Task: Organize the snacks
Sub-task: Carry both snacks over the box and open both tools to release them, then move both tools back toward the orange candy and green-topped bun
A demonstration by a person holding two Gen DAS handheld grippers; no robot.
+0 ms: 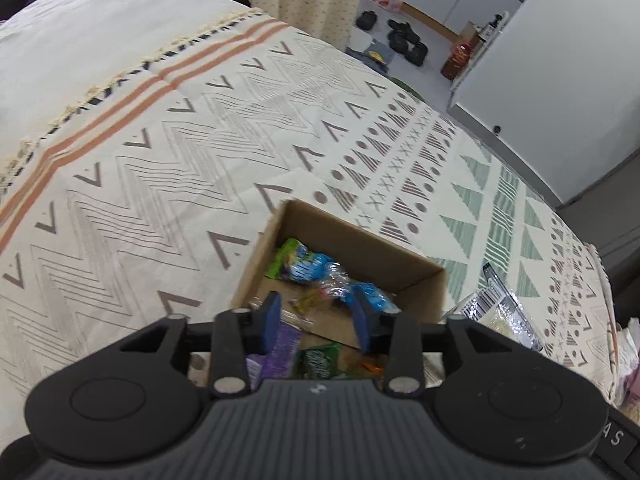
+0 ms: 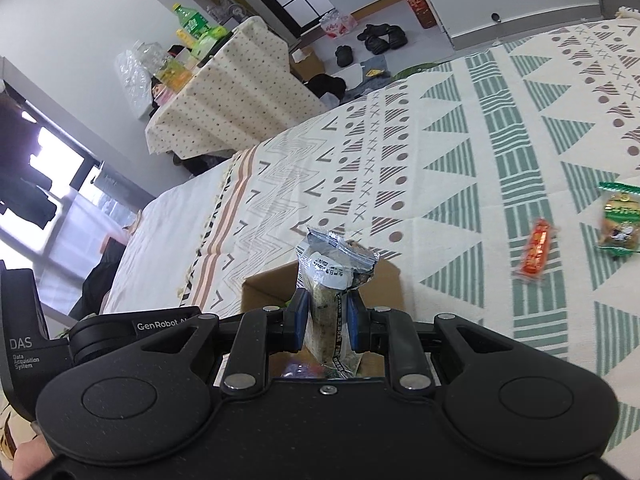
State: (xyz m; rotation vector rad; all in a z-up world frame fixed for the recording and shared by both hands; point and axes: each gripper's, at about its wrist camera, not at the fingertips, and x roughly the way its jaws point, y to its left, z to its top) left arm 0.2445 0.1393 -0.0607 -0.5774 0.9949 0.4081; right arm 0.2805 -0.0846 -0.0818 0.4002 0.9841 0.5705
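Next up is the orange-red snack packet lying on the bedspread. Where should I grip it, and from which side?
Take the orange-red packet across its narrow middle, coming down from above. It lies flat on the bedspread, long and slim, with clear cloth on both long sides for the fingers. The green-edged packet lies apart from it, so probably no obstruction.

Snack packets (image 1: 308,266) in cardboard box (image 1: 362,236) on bedspread (image 1: 160,140).

My left black two-finger gripper (image 1: 316,322) angled steeply down, blue pads apart with nothing pressed between them, my right black gripper (image 2: 323,320) tilted down more gently, blue pads clamped on a silver-wrapped snack bar (image 2: 330,280).
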